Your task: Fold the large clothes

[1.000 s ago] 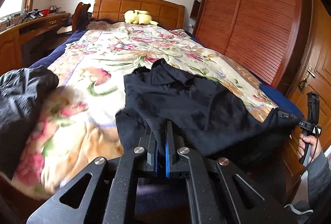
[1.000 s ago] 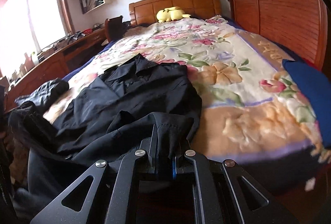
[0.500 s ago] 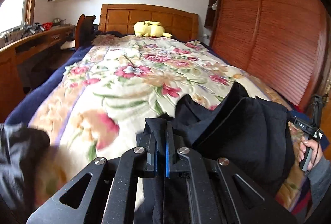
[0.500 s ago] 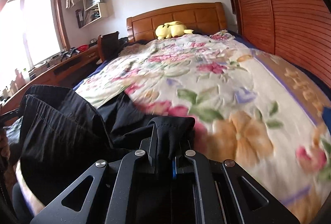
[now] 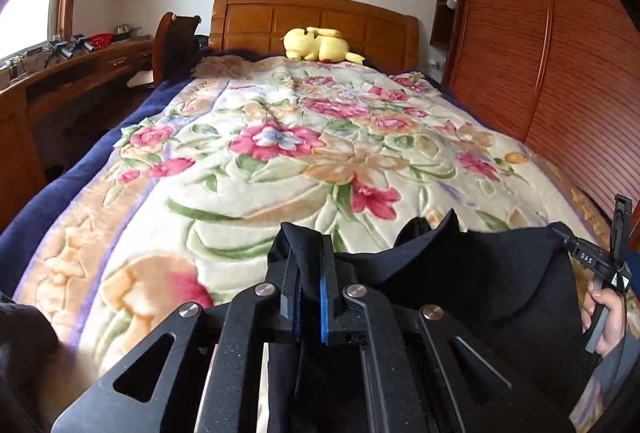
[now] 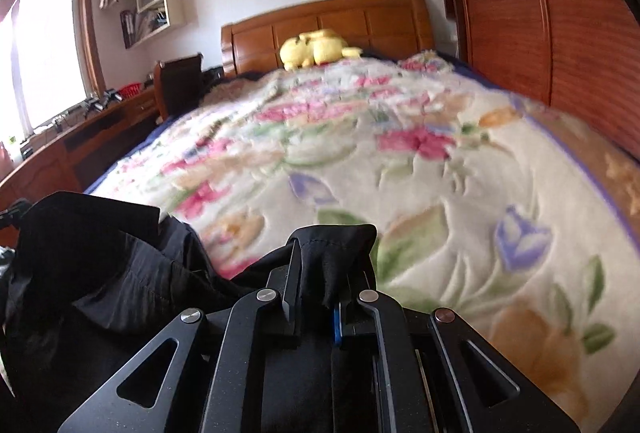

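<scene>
We work at a bed (image 5: 280,169) under a floral blanket, with a yellow plush toy (image 5: 318,45) at the headboard edge. A second ago the black garment (image 5: 472,281) lay spread near the foot edge; now we have lifted it and carried it up the bed. Our left gripper (image 5: 309,275) and right gripper (image 6: 320,281) each pinch a bunch of its cloth, so it hangs between them, ready to lay down folded.

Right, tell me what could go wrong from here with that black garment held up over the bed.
1. Each gripper, left gripper and right gripper, pinches only a small bunch of the black garment; a tug could pull a corner free.
2. The cloth sags bunched between them, so it may land creased on the floral blanket.
3. A dark clothes pile lies nearby and could snag it.
</scene>
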Tool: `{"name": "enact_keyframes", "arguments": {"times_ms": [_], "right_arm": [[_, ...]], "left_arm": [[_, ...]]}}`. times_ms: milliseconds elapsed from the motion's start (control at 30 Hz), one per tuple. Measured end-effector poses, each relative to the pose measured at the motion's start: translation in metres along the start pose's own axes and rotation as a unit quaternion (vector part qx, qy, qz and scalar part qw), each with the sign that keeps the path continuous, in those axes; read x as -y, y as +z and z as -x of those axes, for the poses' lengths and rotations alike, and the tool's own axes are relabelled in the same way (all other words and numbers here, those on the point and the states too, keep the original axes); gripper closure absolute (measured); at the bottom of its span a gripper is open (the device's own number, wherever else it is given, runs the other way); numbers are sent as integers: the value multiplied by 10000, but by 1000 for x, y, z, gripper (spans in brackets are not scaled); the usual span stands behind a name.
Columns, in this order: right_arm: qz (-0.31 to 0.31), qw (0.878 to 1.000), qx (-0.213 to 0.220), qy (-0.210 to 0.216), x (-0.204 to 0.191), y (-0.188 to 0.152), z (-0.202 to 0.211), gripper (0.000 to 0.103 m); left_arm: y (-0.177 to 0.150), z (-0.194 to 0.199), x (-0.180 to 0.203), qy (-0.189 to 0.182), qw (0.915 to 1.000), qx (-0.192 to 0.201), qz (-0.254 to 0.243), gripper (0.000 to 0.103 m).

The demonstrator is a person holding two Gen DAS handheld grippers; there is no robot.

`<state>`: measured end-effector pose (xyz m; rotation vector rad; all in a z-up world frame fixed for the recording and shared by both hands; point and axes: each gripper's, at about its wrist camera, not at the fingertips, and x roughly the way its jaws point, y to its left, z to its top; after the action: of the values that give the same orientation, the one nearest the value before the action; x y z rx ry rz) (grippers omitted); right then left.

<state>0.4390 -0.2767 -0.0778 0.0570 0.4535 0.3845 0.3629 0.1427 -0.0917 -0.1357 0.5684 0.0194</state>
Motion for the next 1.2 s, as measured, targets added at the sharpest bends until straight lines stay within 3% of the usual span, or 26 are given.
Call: {"name": "enact_keyframes", "arguments": {"times_ms": [67,200,267,333,433,467,633,867,900,967,1033,1100,1200], "right_arm": [[32,9998,-206,70,1,2,-9,92],[158,9996,-216,96,-4,6,-12,88],[275,9993,-264,51,-8,6,-13,79],[352,9992,-157,44,-12,10,-4,58],[426,9990,105,4,-3,16,9,37],[464,9988,156,-34,-2,16,13,35],[470,9985,-168,-244,14,3,6,34],[79,9907,-1279,450,33,-10,-47,34],[28,9891,-1370,533,35,-12,-51,36],[-32,9870,-1425,743,39,-9,-54,51],[34,9863,-1405,865,38,-7,-54,85],[87,9852,-1393,992,37,-7,-54,94],[111,9859,-1276,1077,41,-5,-52,97]], "left_arm": [[-8,-4,-2,37,9999,97,77,98],[-6,-24,-4,-86,9993,-171,332,97],[-6,-25,-3,-68,9993,-188,303,94],[-5,-25,-1,-49,9995,-195,257,86],[-5,-22,4,-54,9997,-180,136,75],[-5,-20,6,-48,9998,-153,82,73],[-3,-8,21,-19,9996,-36,-269,69],[-10,6,49,-383,9963,-344,-681,69],[-14,9,53,-388,9957,-399,-736,69],[-23,16,60,-392,9951,-475,-774,69],[-34,21,63,-508,9947,-569,-693,69],[-46,25,64,-662,9932,-728,-615,69],[-65,33,66,-797,9917,-876,-508,69]]}}
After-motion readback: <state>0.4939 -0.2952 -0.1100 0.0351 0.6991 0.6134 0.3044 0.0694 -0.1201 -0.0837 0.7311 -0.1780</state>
